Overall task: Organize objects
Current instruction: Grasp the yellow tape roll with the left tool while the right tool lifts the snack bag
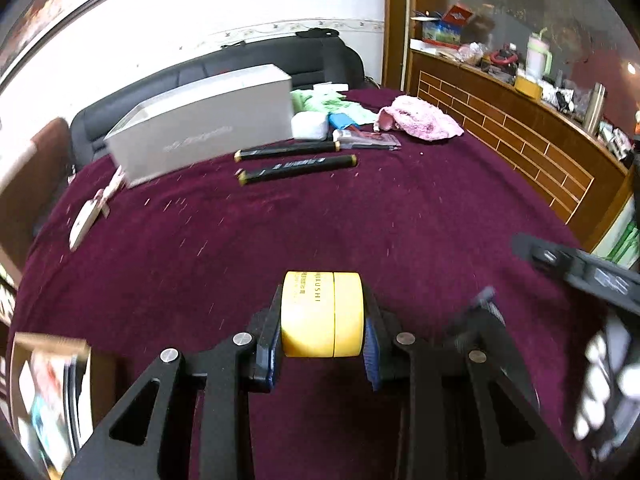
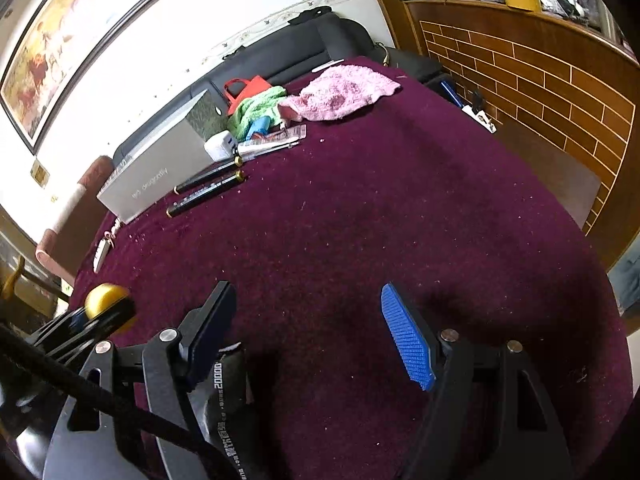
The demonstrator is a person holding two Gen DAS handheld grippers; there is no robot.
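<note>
My left gripper (image 1: 322, 320) is shut on a yellow jar (image 1: 322, 314), held on its side above the maroon cloth table (image 1: 320, 220). The jar also shows at the left edge of the right wrist view (image 2: 106, 306). My right gripper (image 2: 306, 332) is open and empty over the near part of the table (image 2: 360, 220). Its blue-padded fingertip (image 1: 486, 300) shows in the left wrist view, to the right of the jar. Two black pens with gold ends (image 1: 296, 170) (image 2: 206, 196) lie at the far side beside a grey box (image 1: 204, 124) (image 2: 160, 168).
A pink cloth (image 1: 420, 118) (image 2: 340, 90), a green cloth (image 1: 324, 104) (image 2: 258, 110), a white block (image 1: 309, 125) (image 2: 220, 145) and small packets lie at the far edge. A white tag (image 1: 84, 222) lies at left. A wooden counter (image 1: 520, 128) stands right.
</note>
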